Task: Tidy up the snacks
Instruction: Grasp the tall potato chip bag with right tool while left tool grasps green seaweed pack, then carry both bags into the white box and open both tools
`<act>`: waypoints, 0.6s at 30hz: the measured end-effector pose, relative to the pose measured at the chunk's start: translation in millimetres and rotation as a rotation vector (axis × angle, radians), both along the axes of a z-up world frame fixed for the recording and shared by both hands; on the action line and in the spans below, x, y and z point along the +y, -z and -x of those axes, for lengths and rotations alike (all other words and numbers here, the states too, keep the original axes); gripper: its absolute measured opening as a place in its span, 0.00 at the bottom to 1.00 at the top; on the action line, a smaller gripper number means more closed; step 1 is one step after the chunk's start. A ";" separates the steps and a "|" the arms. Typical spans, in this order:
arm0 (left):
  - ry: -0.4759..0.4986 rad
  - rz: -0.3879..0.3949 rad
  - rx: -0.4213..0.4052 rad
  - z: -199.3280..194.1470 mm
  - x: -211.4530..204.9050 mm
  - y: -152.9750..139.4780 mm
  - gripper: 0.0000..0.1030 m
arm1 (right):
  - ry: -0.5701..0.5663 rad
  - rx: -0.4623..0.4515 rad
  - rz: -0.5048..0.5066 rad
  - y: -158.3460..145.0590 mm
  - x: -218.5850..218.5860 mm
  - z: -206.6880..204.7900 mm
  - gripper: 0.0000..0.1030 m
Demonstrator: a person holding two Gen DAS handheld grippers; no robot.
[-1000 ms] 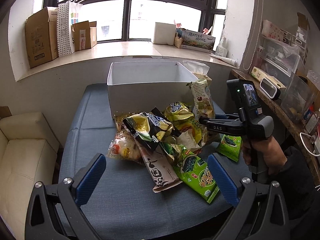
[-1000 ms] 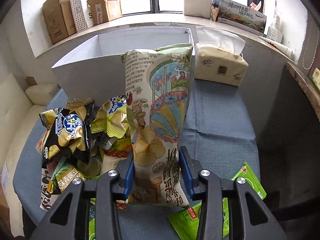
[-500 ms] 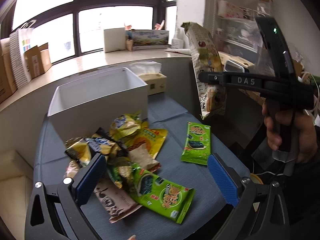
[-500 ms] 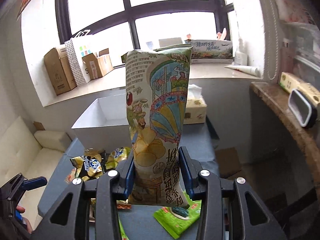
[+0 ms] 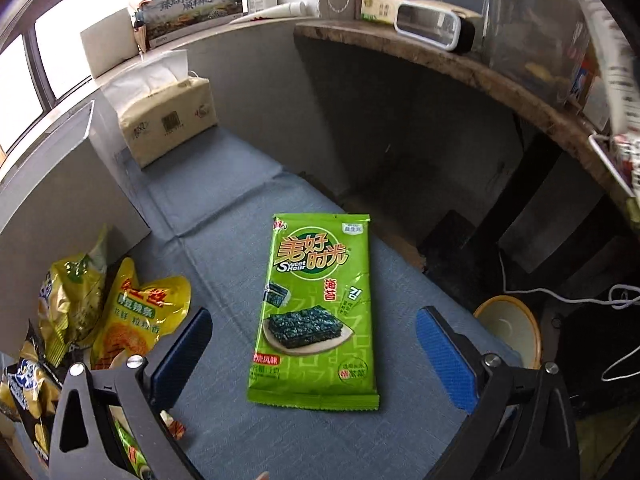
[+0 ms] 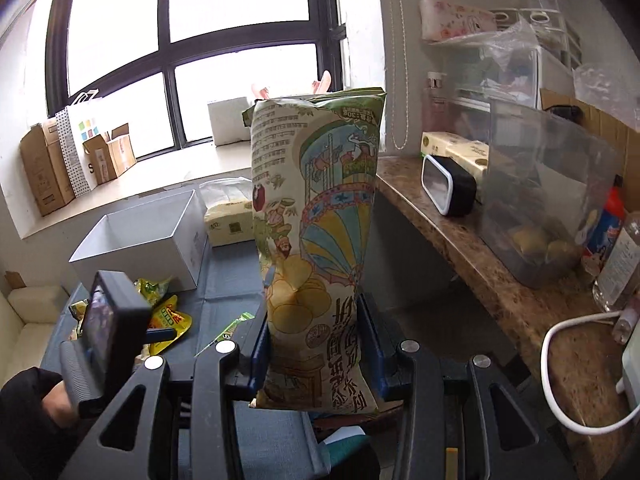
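Note:
My right gripper is shut on a tall illustrated chip bag, held upright high above the blue table. My left gripper is open, hovering over a green seaweed snack pack that lies flat on the blue tablecloth between the blue pads. Yellow snack bags lie in a heap at the left. The white box stands at the back of the table. In the right wrist view the left gripper's body shows at lower left, over the pile.
A tissue pack sits beside the white box. A stone-topped shelf along the right wall carries a clear bin and a black-and-white case. Cardboard boxes line the windowsill. A bowl sits past the table's right edge.
My left gripper swung right and dropped from the pile to hover over the green seaweed pack. My right gripper lifted the chip bag high, away from the table.

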State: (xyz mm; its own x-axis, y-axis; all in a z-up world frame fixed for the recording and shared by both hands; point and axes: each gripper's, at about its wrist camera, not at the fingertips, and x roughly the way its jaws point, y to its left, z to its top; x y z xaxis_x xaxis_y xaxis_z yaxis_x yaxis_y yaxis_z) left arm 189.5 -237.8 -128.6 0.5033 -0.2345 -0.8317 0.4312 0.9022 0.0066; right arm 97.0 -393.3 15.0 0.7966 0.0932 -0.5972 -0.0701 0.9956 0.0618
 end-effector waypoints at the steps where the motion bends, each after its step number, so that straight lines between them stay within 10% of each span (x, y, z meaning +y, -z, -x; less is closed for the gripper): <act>1: 0.003 -0.005 0.014 -3.9 -1.1 6.4 1.00 | 0.001 0.004 -0.011 2.7 -5.3 2.6 0.42; 6: -0.005 -0.020 0.079 -18.0 -2.6 27.6 0.99 | 0.006 0.031 -0.054 16.2 -18.2 5.1 0.42; 10: 0.005 -0.014 0.094 -18.6 -1.4 29.7 0.69 | 0.003 0.033 -0.087 20.7 -23.6 8.8 0.42; 18: -0.022 0.032 0.022 -2.3 22.0 -16.2 0.68 | -0.045 0.048 -0.118 21.9 -11.8 3.7 0.42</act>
State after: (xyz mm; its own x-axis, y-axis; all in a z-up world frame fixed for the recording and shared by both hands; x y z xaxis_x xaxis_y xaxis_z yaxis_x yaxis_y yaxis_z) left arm 191.9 -215.8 -112.3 0.4906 -0.2501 -0.8347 0.4108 0.9112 -0.0315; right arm 93.3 -405.1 -7.0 0.7611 0.1997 -0.6171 -0.1085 0.9772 0.1824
